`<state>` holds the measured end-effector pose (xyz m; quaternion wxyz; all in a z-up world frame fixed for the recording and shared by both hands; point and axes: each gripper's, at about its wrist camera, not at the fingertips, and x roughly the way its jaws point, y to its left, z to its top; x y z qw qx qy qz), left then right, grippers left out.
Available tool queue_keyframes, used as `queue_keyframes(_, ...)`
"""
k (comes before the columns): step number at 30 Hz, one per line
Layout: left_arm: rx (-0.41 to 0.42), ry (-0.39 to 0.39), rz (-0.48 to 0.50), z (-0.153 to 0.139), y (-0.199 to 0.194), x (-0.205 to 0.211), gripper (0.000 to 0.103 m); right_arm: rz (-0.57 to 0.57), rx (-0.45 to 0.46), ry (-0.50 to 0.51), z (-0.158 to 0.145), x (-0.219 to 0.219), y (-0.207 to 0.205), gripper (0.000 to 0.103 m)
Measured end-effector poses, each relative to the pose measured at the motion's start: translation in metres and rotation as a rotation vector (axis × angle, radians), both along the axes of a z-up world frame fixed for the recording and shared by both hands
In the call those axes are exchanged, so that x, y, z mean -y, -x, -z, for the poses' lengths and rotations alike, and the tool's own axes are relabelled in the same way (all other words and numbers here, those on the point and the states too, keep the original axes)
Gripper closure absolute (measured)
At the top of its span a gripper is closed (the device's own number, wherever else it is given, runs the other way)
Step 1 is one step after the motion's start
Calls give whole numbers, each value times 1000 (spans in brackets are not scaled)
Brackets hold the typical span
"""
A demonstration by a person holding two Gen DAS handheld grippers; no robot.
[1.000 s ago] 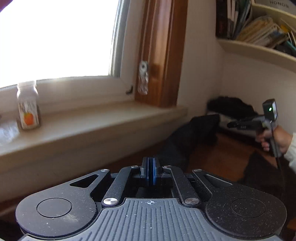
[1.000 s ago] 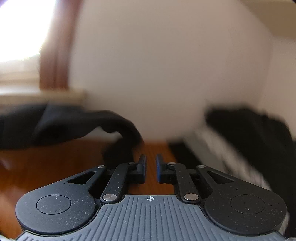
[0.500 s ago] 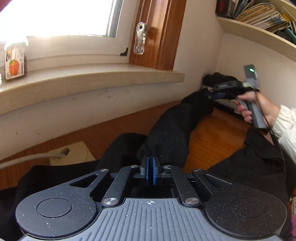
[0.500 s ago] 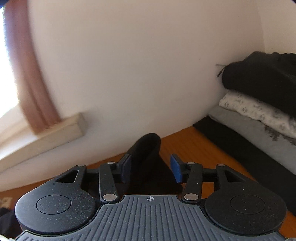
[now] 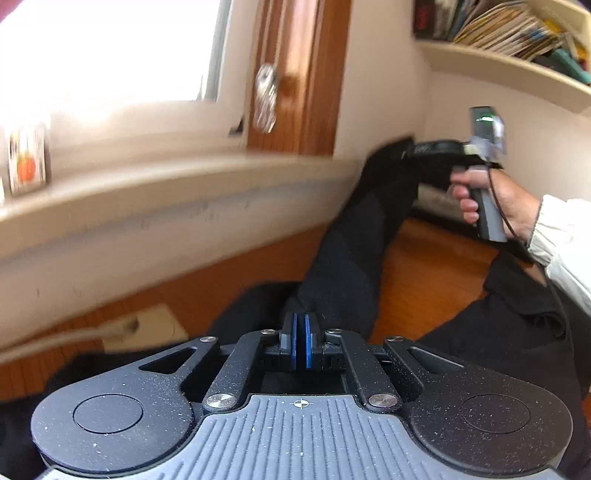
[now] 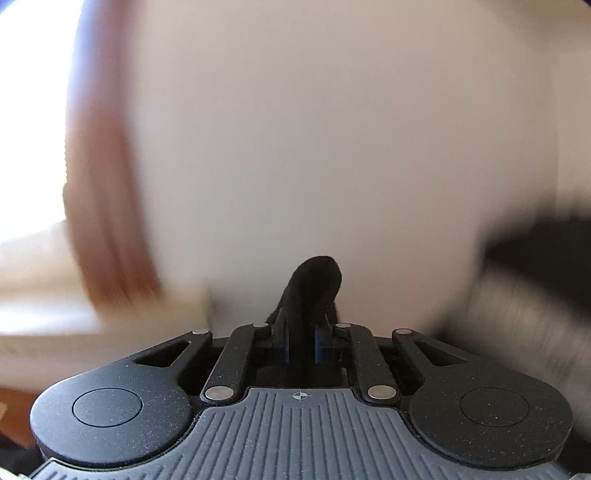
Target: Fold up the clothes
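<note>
A black garment (image 5: 351,251) stretches as a taut band from my left gripper (image 5: 300,328) up to my right gripper (image 5: 406,151), which a hand (image 5: 495,192) holds near the wall corner. The left blue pads are pressed together at the cloth's near end, where the fabric starts right at their tips. In the right wrist view my right gripper (image 6: 301,343) is shut on a fold of the black garment (image 6: 314,280) that sticks up between its fingers. That view is blurred by motion.
A window sill (image 5: 147,188) with a small bottle (image 5: 26,162) runs along the left. A bookshelf (image 5: 509,33) hangs at the upper right. More black cloth (image 5: 517,325) lies on the wooden surface (image 5: 424,266). Folded clothes (image 6: 535,266) are stacked by the wall.
My right gripper has shut on the black fold it was open around and lifted it higher against the wall. The left gripper stays shut; its view tilted slightly.
</note>
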<state>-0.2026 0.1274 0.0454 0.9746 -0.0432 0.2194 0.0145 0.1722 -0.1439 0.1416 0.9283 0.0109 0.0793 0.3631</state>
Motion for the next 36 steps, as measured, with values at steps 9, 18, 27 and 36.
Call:
queue_keyframes(9, -49, -44, 66, 3, -5, 15, 99, 235, -259, 234, 29, 90, -25, 64)
queue_keyframes(18, -61, -29, 64, 5, -7, 12, 97, 113, -387, 235, 40, 42, -47, 47)
queue_keyframes(27, -77, 0, 56, 5, -9, 6, 97, 243, -361, 440, 77, 11, -68, 45)
queue_keyframes(36, -84, 4, 52, 6, -11, 5, 97, 179, -431, 404, 79, 29, -76, 42)
